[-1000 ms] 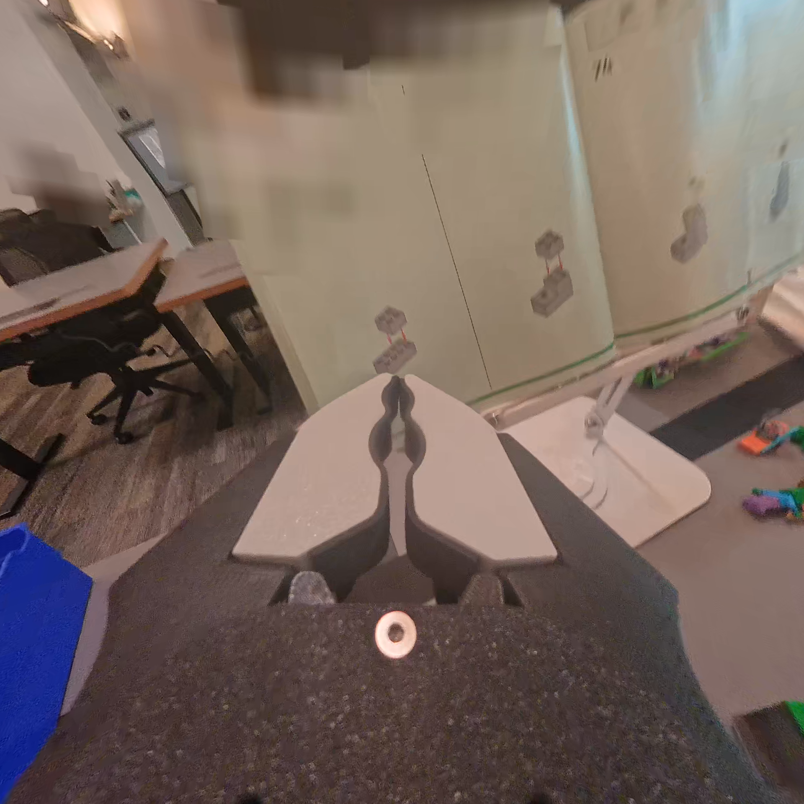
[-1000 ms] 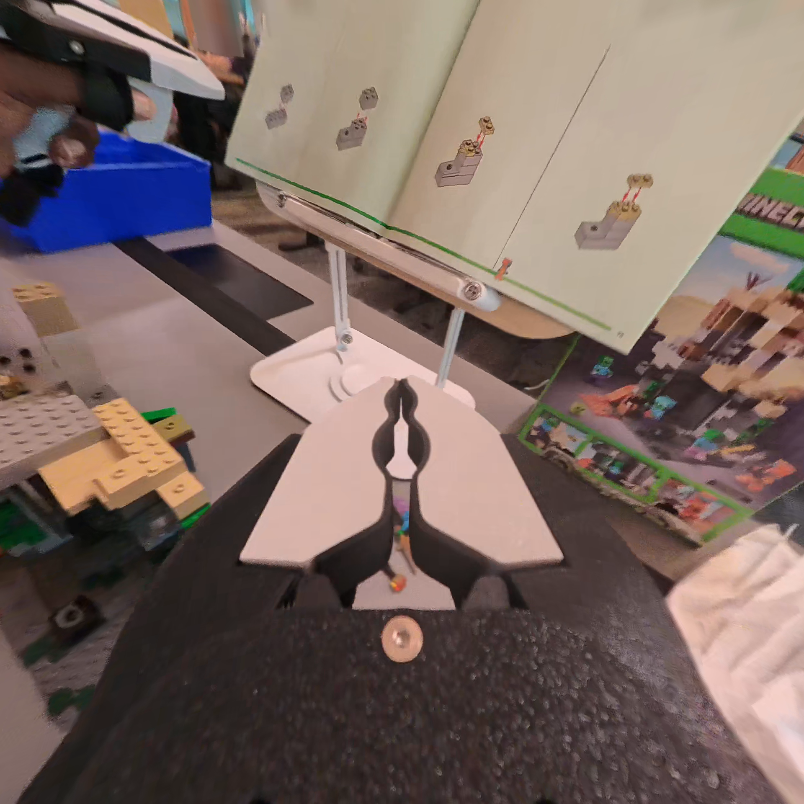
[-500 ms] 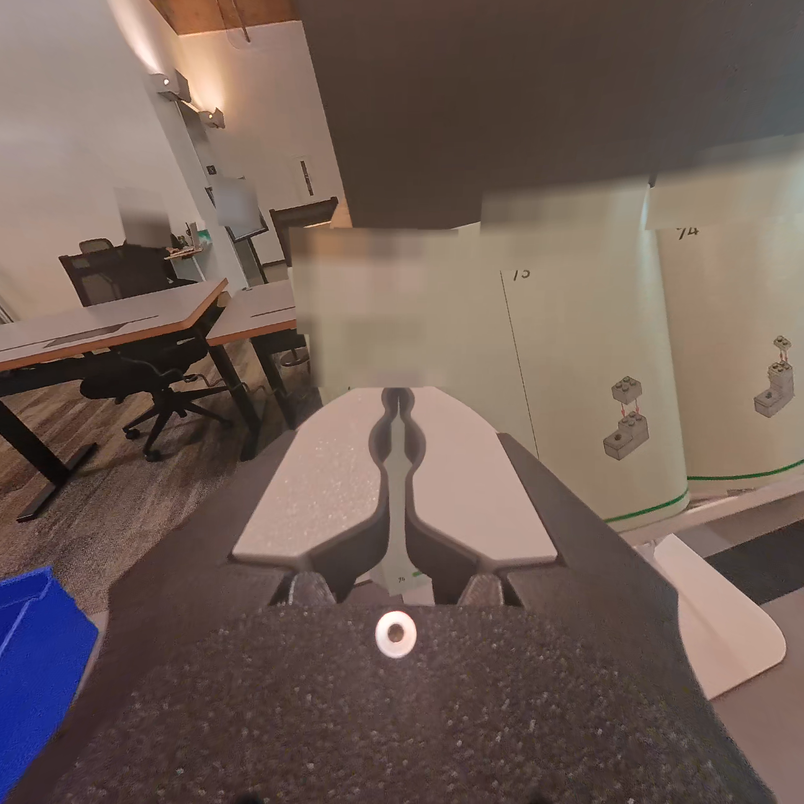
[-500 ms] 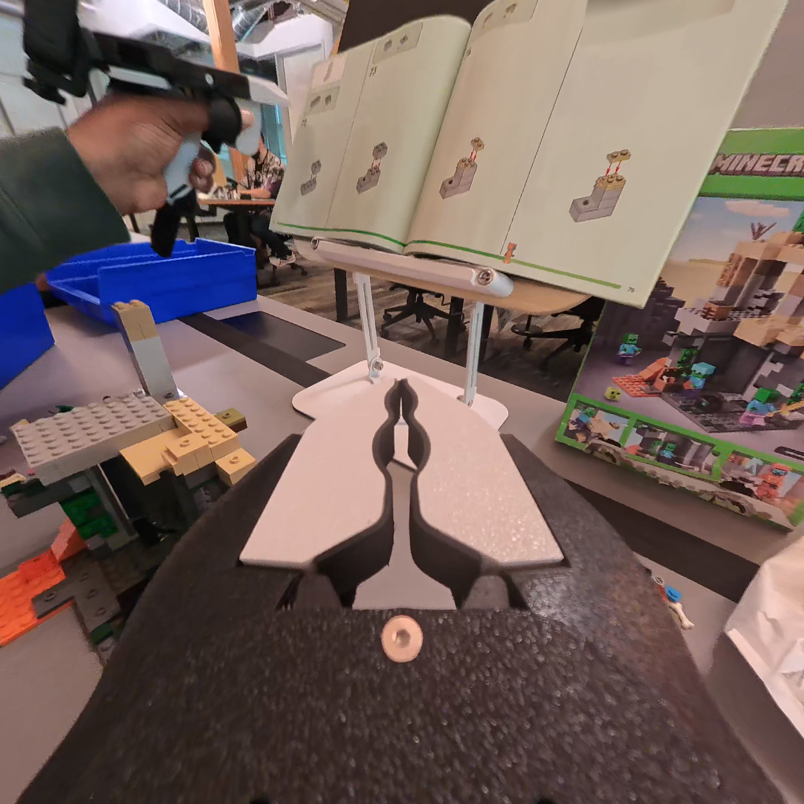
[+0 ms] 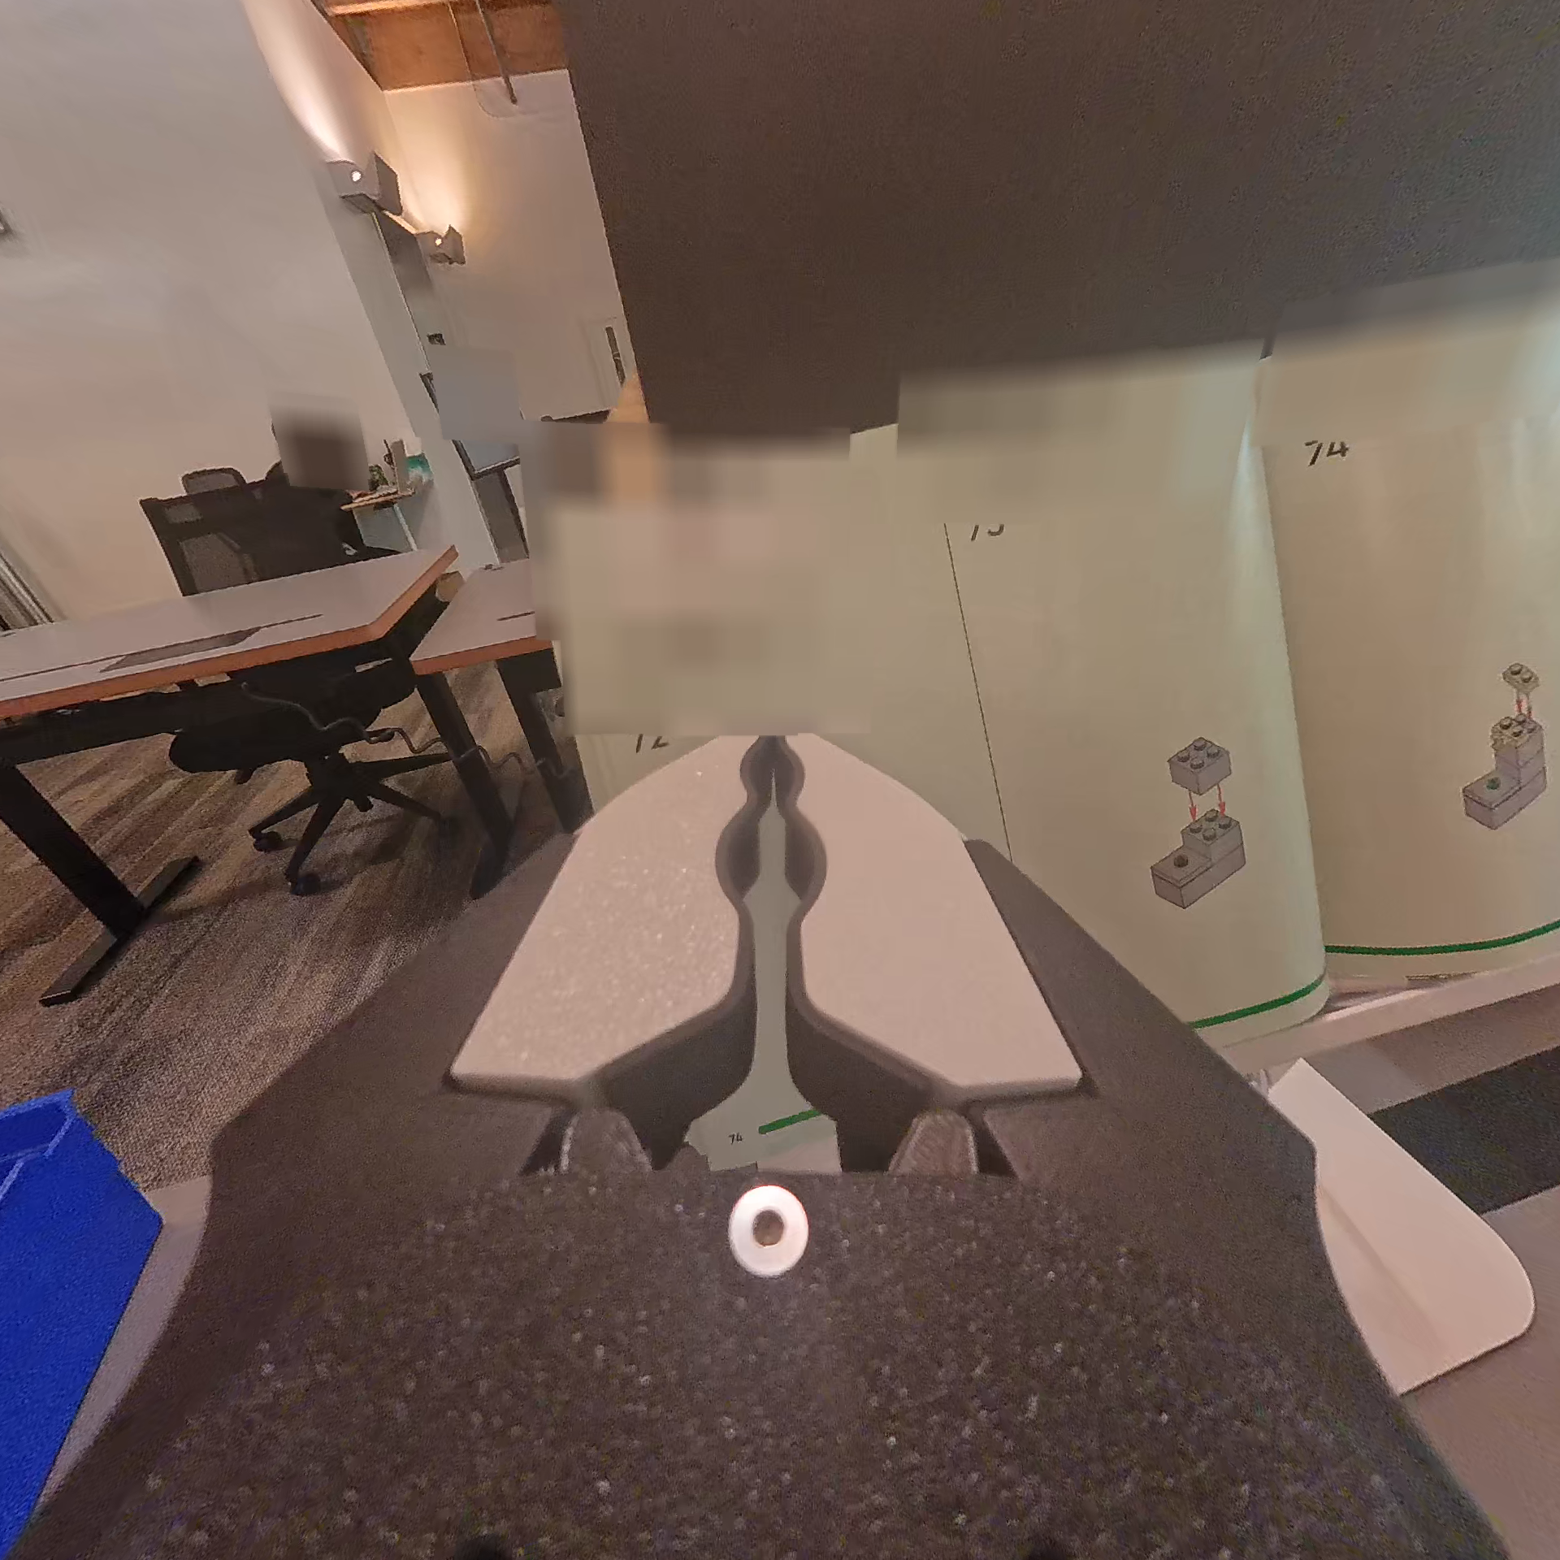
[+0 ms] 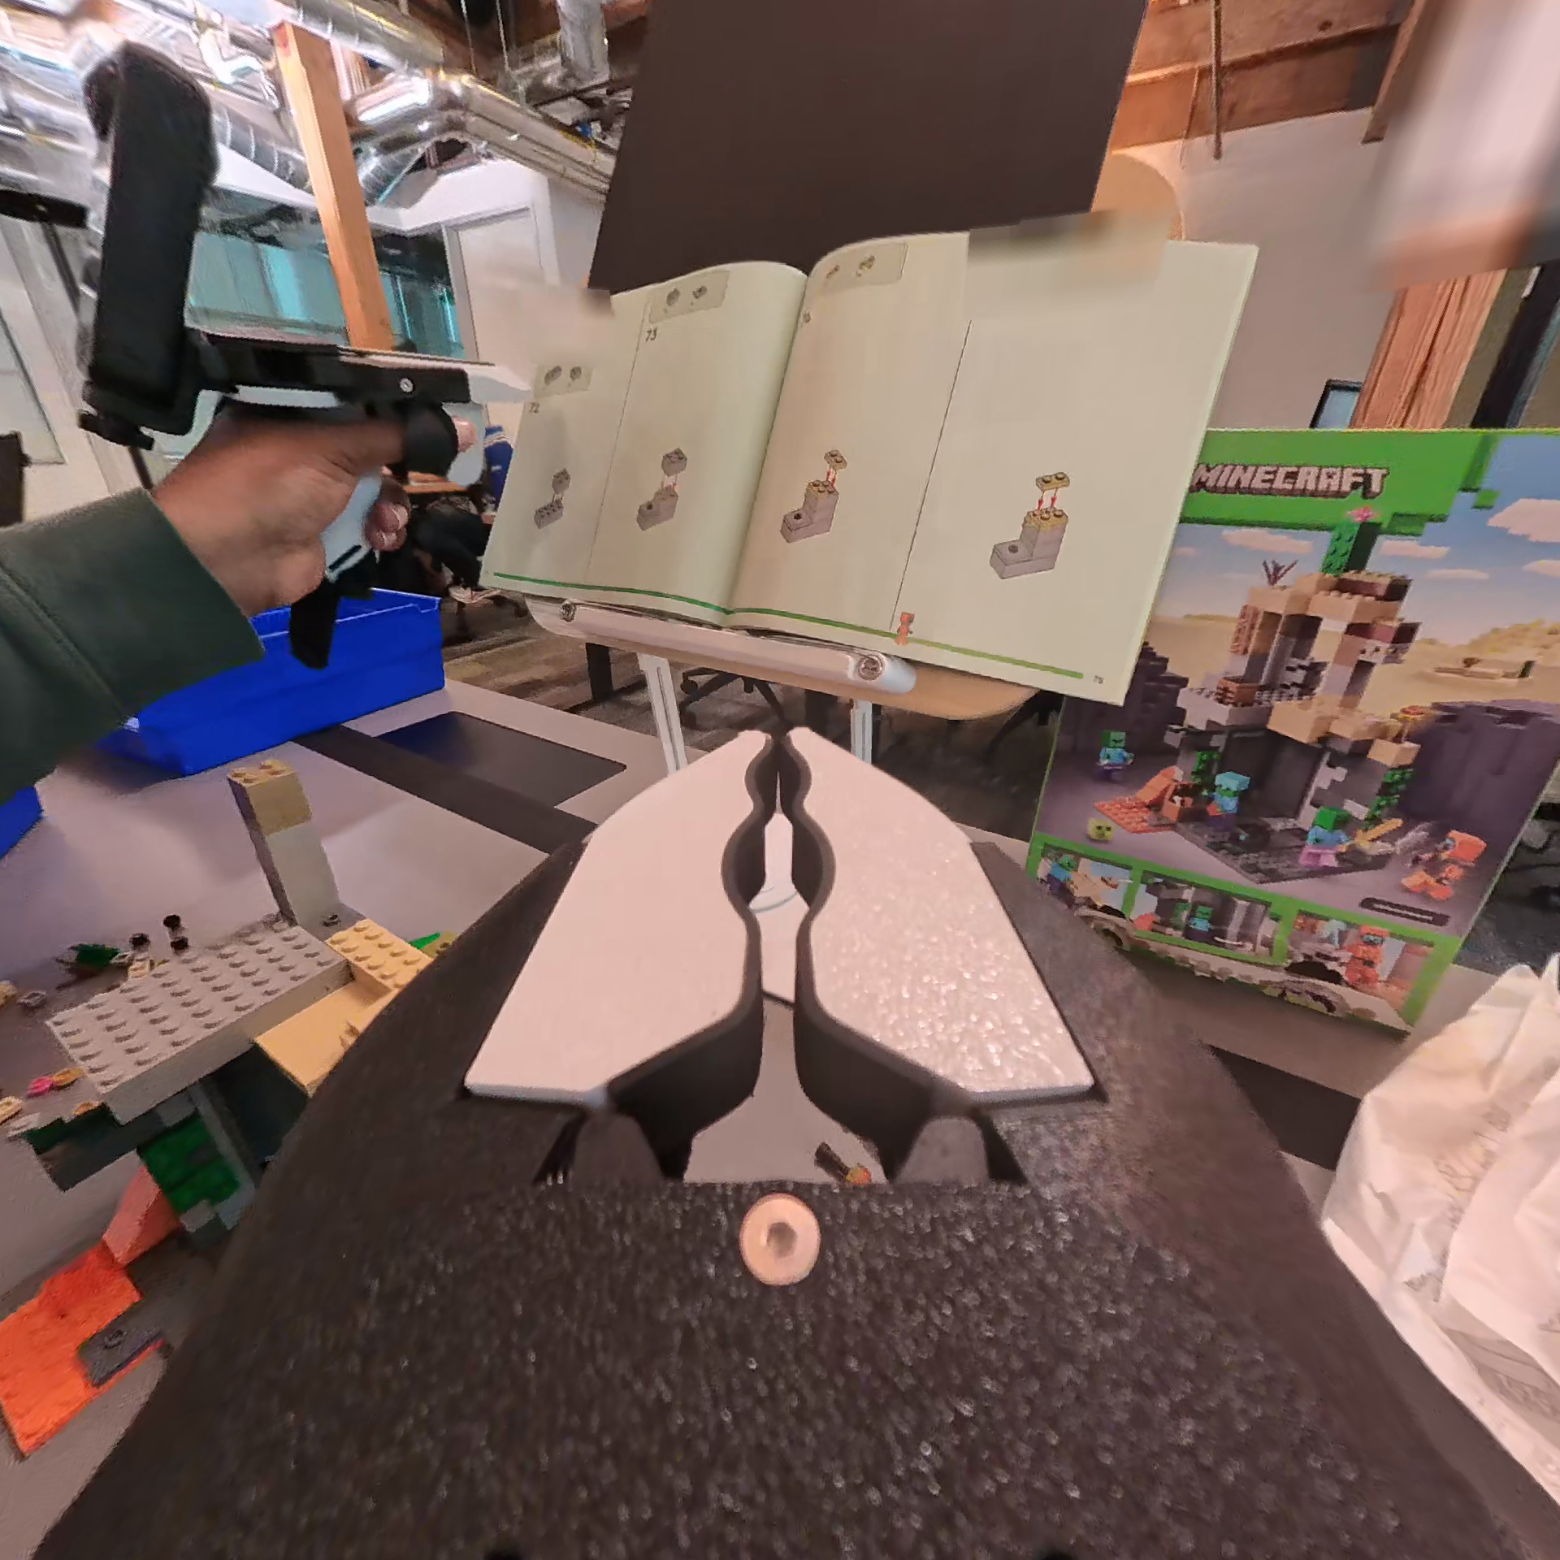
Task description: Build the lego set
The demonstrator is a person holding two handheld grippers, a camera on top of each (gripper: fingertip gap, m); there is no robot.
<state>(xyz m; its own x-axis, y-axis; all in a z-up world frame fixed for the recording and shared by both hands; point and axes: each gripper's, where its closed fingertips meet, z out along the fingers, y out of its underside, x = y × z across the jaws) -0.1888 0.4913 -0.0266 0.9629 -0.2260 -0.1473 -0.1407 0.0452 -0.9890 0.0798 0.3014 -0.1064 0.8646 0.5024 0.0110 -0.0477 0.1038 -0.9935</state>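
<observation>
The left gripper (image 5: 770, 743) is closed on nothing, its tips close before the pale green open instruction booklet (image 5: 1097, 675), whose upper part is blurred out. The right gripper (image 6: 778, 736) is likewise closed and bare, raised over the grey table (image 6: 523, 726); its black body hides part of the tan and grey brick model (image 6: 203, 1004).
</observation>
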